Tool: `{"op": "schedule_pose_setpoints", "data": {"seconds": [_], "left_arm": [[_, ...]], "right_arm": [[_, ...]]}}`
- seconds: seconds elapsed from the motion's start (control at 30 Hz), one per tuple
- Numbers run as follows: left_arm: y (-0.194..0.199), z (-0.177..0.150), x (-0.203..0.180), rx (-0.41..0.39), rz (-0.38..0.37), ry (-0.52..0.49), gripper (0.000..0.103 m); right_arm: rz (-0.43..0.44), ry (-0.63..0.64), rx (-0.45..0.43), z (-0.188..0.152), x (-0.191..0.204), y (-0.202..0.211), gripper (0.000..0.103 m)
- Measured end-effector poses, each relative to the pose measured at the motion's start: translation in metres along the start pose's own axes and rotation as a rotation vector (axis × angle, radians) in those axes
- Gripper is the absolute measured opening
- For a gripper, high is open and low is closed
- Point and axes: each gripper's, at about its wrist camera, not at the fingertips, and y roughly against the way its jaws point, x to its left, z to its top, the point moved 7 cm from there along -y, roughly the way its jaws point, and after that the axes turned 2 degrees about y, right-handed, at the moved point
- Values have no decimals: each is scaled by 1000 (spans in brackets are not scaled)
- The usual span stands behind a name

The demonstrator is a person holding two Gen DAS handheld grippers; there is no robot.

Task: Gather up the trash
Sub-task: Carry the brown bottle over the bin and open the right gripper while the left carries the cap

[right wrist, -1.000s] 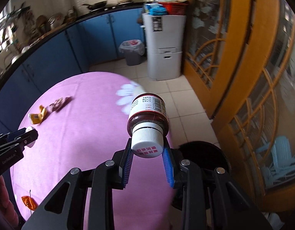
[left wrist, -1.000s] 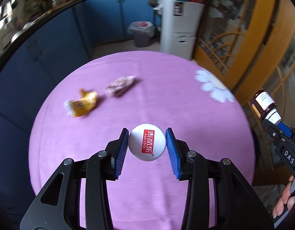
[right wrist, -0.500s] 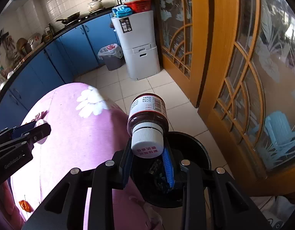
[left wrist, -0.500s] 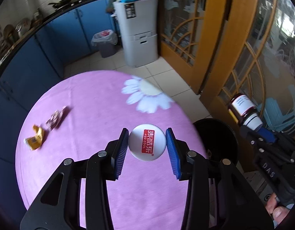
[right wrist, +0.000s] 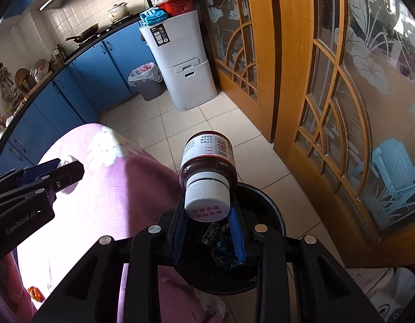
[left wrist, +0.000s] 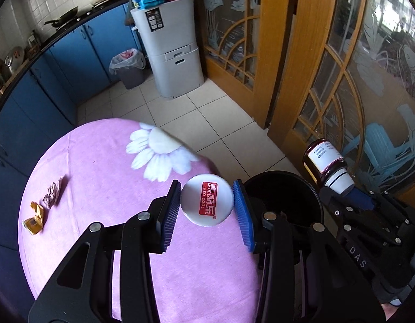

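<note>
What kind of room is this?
Most likely a home kitchen: a wok and pot sit on a stove over blue cabinets, near a lined trash bin.

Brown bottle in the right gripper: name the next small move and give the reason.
Probably open the right gripper and drop the bottle. It hangs, cap clamped, right above the black bin, which already holds trash.
</note>
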Motion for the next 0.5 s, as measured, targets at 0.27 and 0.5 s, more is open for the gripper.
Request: {"op": "schedule_pose_setpoints", "data": {"seconds": [0.27,0.5], "left_arm": [[-8,9,-20,4,-1,-32,41],[-15,12,-33,15,-7,-51,41]], "right_arm": [[30,-35,30,-2,-12,-13,29],[11,-18,8,-1,-18,-14,86]]}}
